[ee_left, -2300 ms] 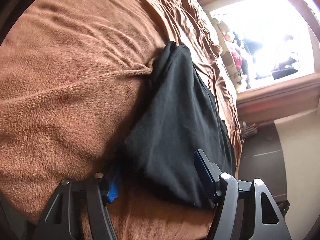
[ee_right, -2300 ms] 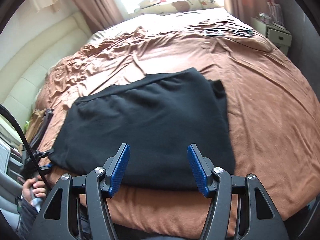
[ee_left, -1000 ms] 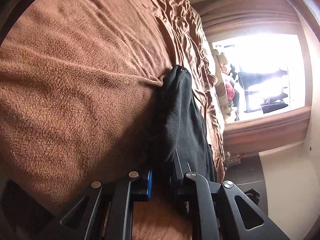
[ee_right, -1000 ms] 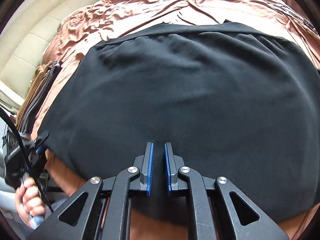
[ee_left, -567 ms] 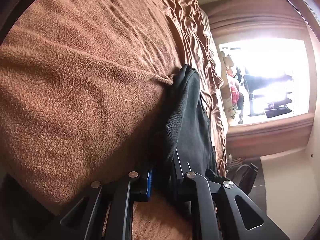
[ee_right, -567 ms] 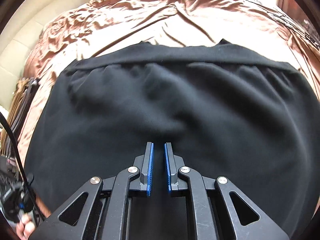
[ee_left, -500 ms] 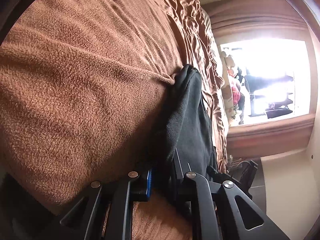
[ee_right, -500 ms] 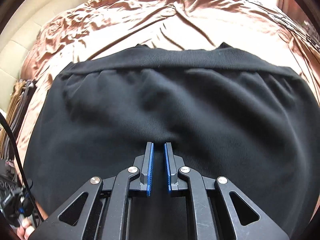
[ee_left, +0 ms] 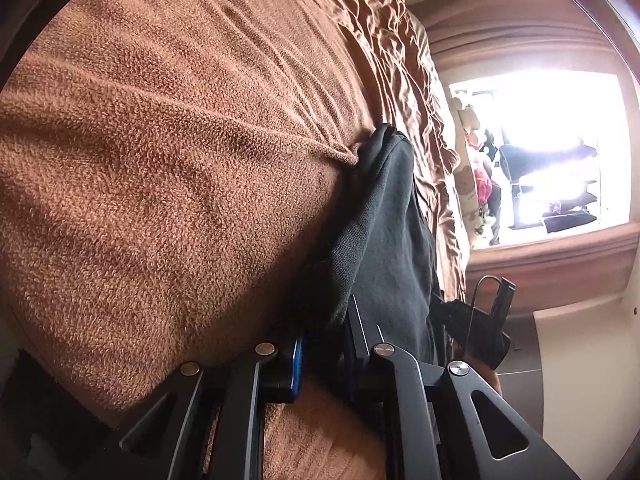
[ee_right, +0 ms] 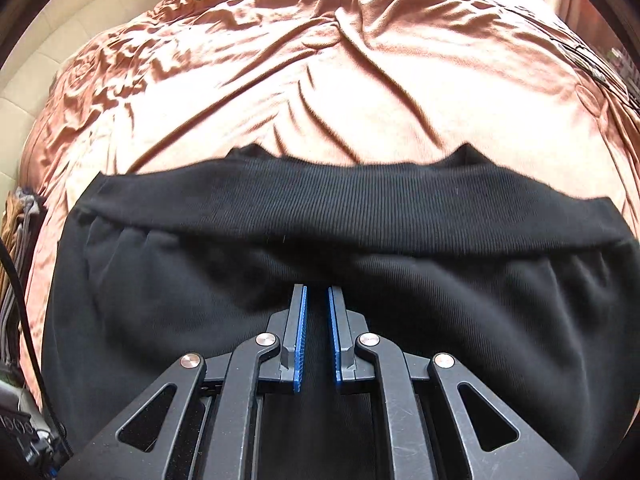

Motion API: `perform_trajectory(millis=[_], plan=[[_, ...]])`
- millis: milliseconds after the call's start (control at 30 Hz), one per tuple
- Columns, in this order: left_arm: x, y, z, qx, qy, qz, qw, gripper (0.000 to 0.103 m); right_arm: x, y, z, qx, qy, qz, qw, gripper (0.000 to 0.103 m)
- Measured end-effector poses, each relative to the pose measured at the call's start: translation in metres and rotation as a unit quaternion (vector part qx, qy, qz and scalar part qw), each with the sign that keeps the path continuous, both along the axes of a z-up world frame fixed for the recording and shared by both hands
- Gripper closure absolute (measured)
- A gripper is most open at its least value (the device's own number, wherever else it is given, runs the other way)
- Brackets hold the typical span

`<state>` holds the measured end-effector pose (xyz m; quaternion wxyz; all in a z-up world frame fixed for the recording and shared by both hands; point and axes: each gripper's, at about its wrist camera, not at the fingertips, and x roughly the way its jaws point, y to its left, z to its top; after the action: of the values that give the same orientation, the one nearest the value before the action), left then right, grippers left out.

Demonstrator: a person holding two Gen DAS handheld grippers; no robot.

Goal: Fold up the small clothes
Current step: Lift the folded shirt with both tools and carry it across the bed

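**Black garment pinched at two edges on the bed**

Garment [ee_right: 200, 312] black, soft knit, with a ribbed band [ee_right: 360, 208] running across its far edge; cloth gathers in small puckers just below that band. It lies on my brown bedspread [ee_left: 160, 160]. My right gripper [ee_right: 317, 300] is clamped on a fold of the near fabric, pads almost together. My left gripper [ee_left: 326, 340] grips a thick bunched corner, lifted off the bedspread.
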<state>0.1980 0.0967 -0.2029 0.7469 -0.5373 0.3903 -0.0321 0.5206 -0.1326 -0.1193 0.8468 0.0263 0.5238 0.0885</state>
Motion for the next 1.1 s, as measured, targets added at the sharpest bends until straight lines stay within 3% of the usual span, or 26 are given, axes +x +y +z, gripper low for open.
perform_trajectory(millis=[233, 600, 900, 1100], plan=[[0.005, 0.000, -0.002, -0.001, -0.002, -0.002, 1.0000, 0.086, -0.018, -0.005, 0.012, 0.018, 0.011, 0.003, 1.000, 0.097], [-0.001, 0.009, 0.006, -0.035, -0.044, -0.006, 0.9984, 0.089, -0.109, -0.026, 0.026, 0.060, 0.011, 0.041, 0.997, 0.097], [0.006, 0.007, 0.034, -0.057, -0.088, -0.026, 0.9942, 0.090, -0.157, -0.041, 0.012, 0.083, 0.044, 0.051, 0.994, 0.097], [0.012, 0.003, 0.052, -0.064, -0.113, -0.044, 0.9906, 0.090, -0.181, -0.049, 0.010, 0.108, 0.037, 0.033, 0.993, 0.097]])
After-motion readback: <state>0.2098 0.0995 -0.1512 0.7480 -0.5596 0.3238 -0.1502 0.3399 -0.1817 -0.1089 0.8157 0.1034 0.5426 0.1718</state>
